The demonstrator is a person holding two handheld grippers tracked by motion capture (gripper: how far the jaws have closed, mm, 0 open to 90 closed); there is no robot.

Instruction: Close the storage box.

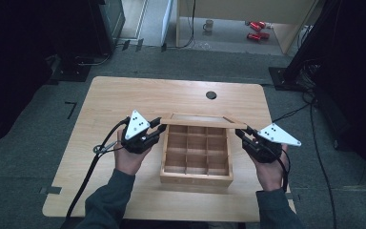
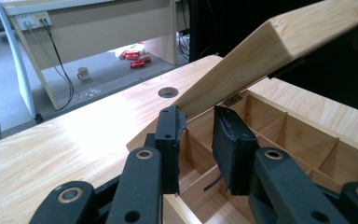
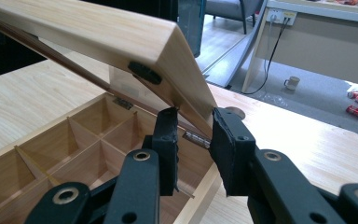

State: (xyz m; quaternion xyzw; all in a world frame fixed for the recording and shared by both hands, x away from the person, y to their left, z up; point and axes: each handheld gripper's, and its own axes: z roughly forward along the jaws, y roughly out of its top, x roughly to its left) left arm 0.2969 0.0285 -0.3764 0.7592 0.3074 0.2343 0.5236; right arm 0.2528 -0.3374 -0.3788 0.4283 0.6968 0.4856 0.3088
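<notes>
A: Which step is this?
B: The lid point(image 1: 204, 123) is half raised. The left hand-held gripper point(image 2: 199, 140) is clamped on the lid's left side edge, the right hand-held gripper point(image 3: 195, 140) on its right edge.
A: What next?
B: Probably both hands swinging together about the rear hinges, evenly.
A: And the box point(image 1: 196, 177)?
B: Pale wood, nine empty compartments, mid-counter point(image 1: 124, 95).

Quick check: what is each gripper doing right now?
Left gripper: shut on the lid edge.
Right gripper: shut on the lid's other side.
</notes>
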